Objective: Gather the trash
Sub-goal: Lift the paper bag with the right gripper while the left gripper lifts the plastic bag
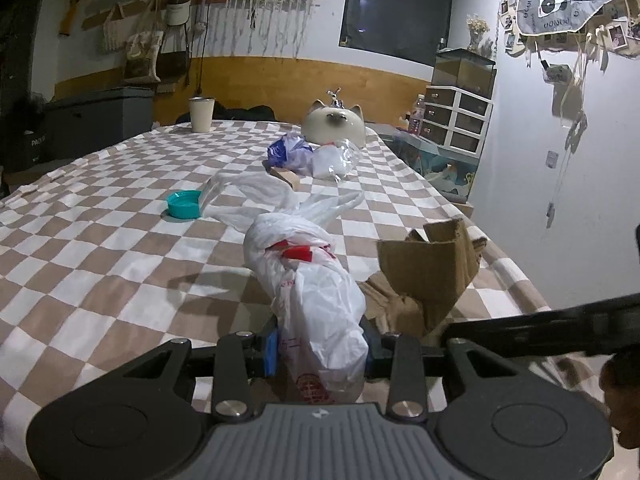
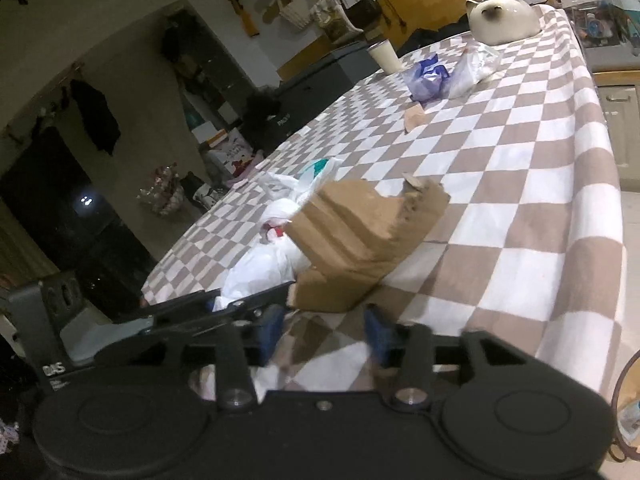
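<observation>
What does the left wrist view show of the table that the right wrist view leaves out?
Only the left wrist view shows the teal lid whole on the checkered cloth, and the left gripper shut on the white plastic bag. Only the right wrist view shows the right gripper, open with nothing between its pads, just short of the torn cardboard. Both show the bag, the cardboard, the blue wrapper, the cat figurine and the cup.

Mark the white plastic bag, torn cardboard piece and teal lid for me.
white plastic bag (image 1: 320, 300), left wrist view, on its bulging middle ahead of the left claw.
torn cardboard piece (image 2: 352, 236), right wrist view, on its broad brown face.
teal lid (image 1: 184, 204), left wrist view, on its near rim.
</observation>
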`<state>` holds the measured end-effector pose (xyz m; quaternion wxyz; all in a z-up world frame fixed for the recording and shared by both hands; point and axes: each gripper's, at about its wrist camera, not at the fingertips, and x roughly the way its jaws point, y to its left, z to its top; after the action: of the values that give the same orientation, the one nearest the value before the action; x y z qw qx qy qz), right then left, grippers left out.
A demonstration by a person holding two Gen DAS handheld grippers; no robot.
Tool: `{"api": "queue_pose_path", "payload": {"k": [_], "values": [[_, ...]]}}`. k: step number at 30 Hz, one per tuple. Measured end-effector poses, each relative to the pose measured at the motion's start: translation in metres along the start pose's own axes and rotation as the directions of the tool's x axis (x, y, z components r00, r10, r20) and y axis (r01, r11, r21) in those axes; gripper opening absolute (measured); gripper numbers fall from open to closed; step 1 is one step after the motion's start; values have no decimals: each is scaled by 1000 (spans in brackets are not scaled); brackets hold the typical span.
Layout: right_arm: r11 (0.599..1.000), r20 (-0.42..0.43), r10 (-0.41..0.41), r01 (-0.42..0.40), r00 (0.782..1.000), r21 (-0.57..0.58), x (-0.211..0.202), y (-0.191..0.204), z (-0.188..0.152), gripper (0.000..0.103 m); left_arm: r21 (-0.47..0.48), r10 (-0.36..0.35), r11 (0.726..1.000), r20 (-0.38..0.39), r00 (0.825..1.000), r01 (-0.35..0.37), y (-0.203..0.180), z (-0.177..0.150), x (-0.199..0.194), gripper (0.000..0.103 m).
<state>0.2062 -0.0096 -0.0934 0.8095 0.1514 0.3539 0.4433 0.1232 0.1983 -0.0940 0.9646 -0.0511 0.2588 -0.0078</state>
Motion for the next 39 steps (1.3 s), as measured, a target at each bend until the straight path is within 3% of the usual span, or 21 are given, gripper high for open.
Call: {"api": "queue_pose_path", "payload": {"k": [2,5,13,17,20,22,25,27,30,34,35,39], "values": [[1000,11,-10,10,1000,-11,-8,2,0,77,1,6,1000,9,1000,-6,3,2,-2,38],[999,33,-46,46,998,26,-17,-1,0,83,-4,19,1000,23,1000,-19,9,7,-2,38],[950,96,-54,21,994,310,-28,-20,10,86,-16,51,999,32,998,-51,23,21,16,38],[898,87,-62,18,994,440,-25,-27,13,86,10,16,1000,10,1000,-16,19,27,36,38],[879,71,-90,46,993,475,-24,-27,15,86,17,-27,999,-7,1000,27,13,28,46,38],[885,60,-137,95,989,456,-22,-25,19,86,14,-65,998,-8,998,66,9,27,47,38],[925,34,-207,185,978,331,-15,-13,27,86,21,-83,996,-9,996,83,4,23,45,38],[945,30,-271,260,962,198,-10,-2,29,86,24,-84,996,-12,996,84,2,22,44,38],[938,42,-345,346,938,-22,-2,12,24,81,24,-84,996,-11,996,85,1,20,43,38],[935,34,-338,340,941,-103,5,11,22,62,21,-85,996,-11,996,85,1,19,42,38],[934,35,-339,341,940,-105,5,10,23,51,22,-86,996,-11,996,86,1,19,41,38],[933,46,-335,338,941,-123,6,4,26,42,26,-89,996,-14,996,89,-2,18,40,38]]}}
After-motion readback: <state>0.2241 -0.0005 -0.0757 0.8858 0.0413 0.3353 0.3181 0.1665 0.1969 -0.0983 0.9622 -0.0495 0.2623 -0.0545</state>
